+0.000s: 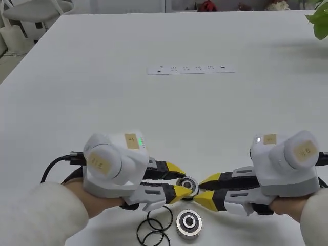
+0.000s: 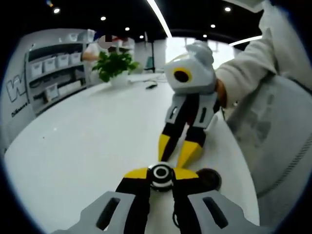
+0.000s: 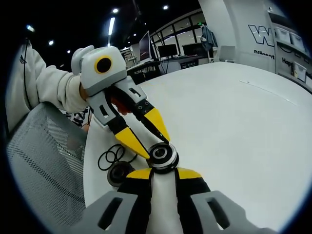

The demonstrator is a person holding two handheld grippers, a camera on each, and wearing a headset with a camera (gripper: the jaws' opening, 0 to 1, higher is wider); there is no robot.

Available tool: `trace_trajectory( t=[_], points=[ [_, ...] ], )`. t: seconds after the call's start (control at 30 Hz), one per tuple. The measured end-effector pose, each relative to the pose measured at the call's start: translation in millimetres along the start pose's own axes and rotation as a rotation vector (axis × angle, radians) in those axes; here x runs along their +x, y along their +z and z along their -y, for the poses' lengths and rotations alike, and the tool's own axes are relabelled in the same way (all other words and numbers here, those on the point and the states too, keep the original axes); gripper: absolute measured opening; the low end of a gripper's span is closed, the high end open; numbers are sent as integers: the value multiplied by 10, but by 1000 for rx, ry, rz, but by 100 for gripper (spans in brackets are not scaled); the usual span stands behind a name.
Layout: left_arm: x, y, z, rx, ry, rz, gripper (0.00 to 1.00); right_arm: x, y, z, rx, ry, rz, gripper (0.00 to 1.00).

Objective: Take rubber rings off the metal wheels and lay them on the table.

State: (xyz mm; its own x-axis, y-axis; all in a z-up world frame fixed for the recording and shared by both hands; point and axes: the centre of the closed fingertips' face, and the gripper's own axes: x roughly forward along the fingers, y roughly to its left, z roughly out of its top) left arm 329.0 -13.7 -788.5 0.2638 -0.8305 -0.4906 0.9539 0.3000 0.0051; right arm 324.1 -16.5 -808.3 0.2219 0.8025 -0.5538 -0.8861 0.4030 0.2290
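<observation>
Left tool [image 1: 183, 180] and right tool [image 1: 201, 188], pointed inward, both pinch one metal wheel [image 1: 188, 185].

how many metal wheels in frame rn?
2. One wheel at the left gripper's jaws, right gripper touching it; other wheel on the table nearer the person, beside rubber rings. None seems hidden.

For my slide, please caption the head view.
Left gripper and right gripper hold one metal wheel; another wheel and rubber rings lie on the table.
</observation>
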Motion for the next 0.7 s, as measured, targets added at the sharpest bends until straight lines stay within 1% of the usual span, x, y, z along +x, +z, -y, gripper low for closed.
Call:
trace_trajectory(
  t=[0.1,0.13,0.2,0.23,0.3,0.43,0.6,0.67,0.7],
  points=[
    [12,-32,8,-1,-2,-12,18,2,-4,-5,-6,0,-2,14],
    [14,-17,7,-4,-1,-6,17,2,-4,-4,-7,-1,-3,13],
    [10,-15,3,-7,2,-8,16,2,-8,-4,-8,0,-5,11],
    [17,-8,-5,4,3,-4,15,3,-9,-1,-9,-1,-5,11],
    [12,-26,1,-6,3,-11,15,6,-10,7,-13,-4,-7,10],
    [15,-26,-1,-5,7,-6,15,7,-9,13,-20,-7,-9,9],
    [14,-26,-4,-6,10,-6,15,1,-11,26,-28,-13,-14,5],
    [14,-26,-3,-5,13,-6,14,-1,-12,54,-20,-26,-16,1],
    [15,-28,-2,-3,14,-6,14,7,-13,50,-6,-25,-16,1]
  ],
)
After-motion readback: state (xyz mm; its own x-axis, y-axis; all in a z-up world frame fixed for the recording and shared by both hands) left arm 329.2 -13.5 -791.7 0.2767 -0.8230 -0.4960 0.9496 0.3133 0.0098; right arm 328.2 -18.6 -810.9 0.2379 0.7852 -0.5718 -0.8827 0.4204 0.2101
